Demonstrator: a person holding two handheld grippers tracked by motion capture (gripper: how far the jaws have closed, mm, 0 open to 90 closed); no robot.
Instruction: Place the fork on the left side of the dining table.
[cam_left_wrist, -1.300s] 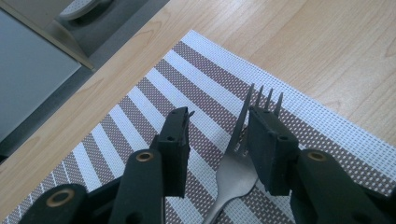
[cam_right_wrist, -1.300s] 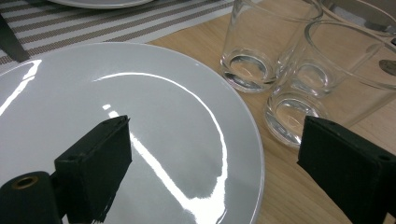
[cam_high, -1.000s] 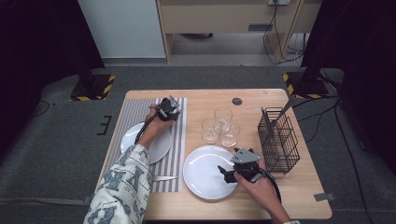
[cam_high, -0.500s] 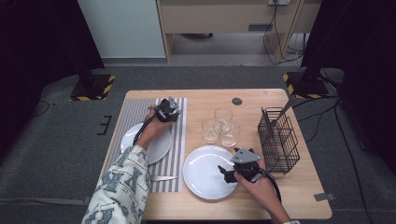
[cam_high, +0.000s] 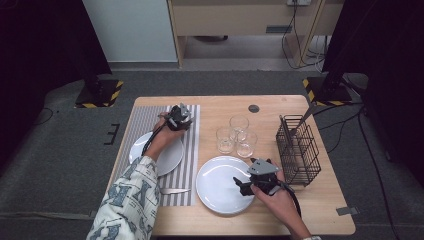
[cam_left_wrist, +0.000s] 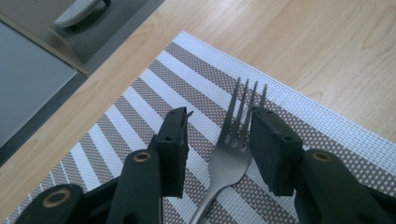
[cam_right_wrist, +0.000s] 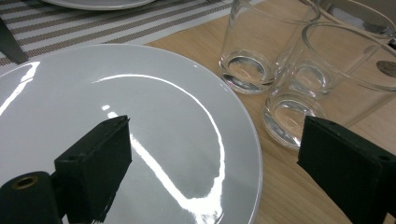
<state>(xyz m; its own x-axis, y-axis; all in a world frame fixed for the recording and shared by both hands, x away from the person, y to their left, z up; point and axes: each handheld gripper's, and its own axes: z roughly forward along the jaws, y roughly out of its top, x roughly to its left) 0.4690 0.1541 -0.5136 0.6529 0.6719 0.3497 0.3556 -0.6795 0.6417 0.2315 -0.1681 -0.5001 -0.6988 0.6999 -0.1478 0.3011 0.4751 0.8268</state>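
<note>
The table shows bare wood along its lower right. Your left gripper sits on the striped mat, jaws apart around the fork, the right jaw against its tines. Your right gripper gapes over the plate rim, beside the glasses. No lettering is readable.

From the earlier looks to this one, next to nothing has changed for you. The one difference visible from above is at your left arm. The patterned sleeve lies a shade differently near the bottom edge, with its folds slightly resettled. The shift is so slight that it is hard to be sure of. Beyond that, no change can be made out on the bench, in either hand or in either pair of tongs.
</note>
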